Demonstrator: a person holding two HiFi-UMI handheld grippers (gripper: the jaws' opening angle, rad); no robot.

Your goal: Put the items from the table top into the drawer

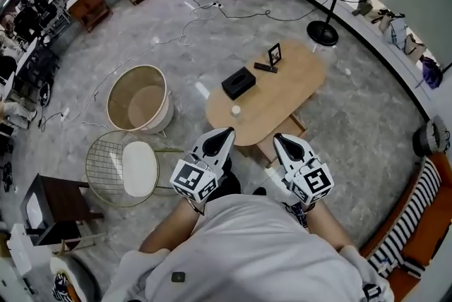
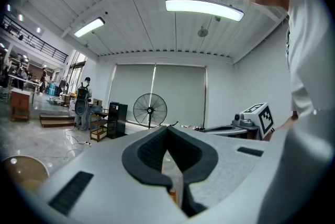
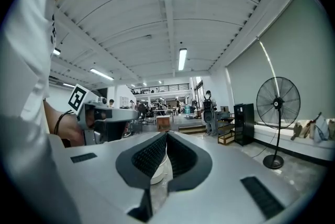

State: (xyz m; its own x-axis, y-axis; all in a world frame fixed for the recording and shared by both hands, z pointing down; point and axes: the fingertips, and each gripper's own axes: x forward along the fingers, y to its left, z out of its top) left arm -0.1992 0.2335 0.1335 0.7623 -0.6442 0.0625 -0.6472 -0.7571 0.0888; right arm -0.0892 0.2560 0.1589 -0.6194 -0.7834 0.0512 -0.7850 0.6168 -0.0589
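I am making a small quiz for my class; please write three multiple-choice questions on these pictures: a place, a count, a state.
1. Where is the black box? A on the table; B on the floor; C on a chair.
2. How many things lie on the table? A two; B four; C seven.
3. How are the jaws of the left gripper and the right gripper? A wide apart; B closed, empty; C closed on the box.
Answers: 1 A, it sits on the wooden top. 2 B, box, small white thing, remote, frame. 3 B, each gripper view shows them together, nothing between.
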